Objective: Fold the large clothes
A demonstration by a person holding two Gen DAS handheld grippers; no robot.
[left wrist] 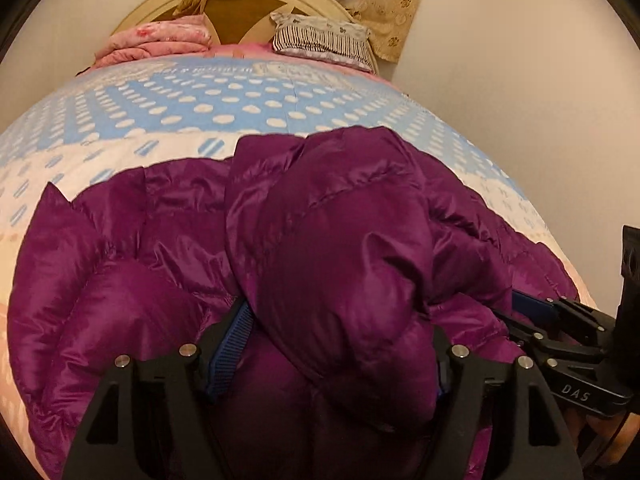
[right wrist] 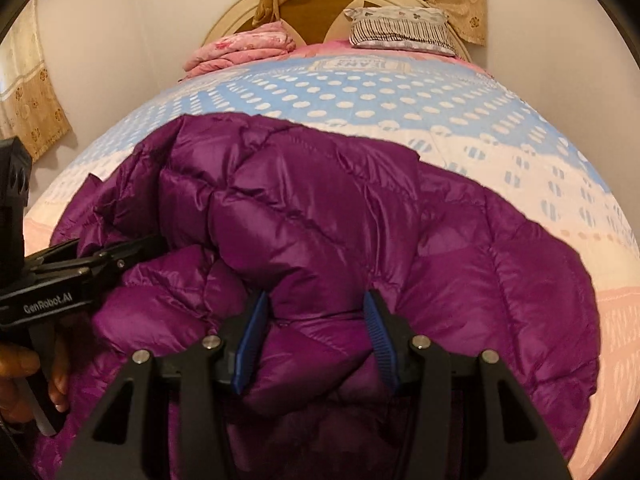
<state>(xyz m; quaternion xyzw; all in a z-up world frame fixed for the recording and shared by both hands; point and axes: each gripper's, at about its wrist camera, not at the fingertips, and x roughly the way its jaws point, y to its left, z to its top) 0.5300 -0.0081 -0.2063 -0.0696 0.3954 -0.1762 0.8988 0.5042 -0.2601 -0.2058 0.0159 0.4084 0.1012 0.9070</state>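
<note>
L tool (left wrist: 340, 364) spread round purple jacket (left wrist: 320, 240); R tool (right wrist: 316, 336) pinching jacket; dotted bedspread (left wrist: 224, 108), headboard (right wrist: 320, 4).

**Clearance: bed (left wrist: 240, 116)**

Near half: filled by the purple down jacket (left wrist: 320, 240), bulging between both sets of fingers. Middle, toward the headboard: open dotted cover, passable. Head edge: pink folded quilt (left wrist: 160, 40) at one corner, striped pillow (left wrist: 320, 38) at the other; gap between.

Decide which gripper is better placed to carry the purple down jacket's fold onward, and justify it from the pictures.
Probably the right gripper: its blue pads press a bunched fold of the purple down jacket. The left gripper stands wide around a puffy fold, and no firm pinch shows.
</note>
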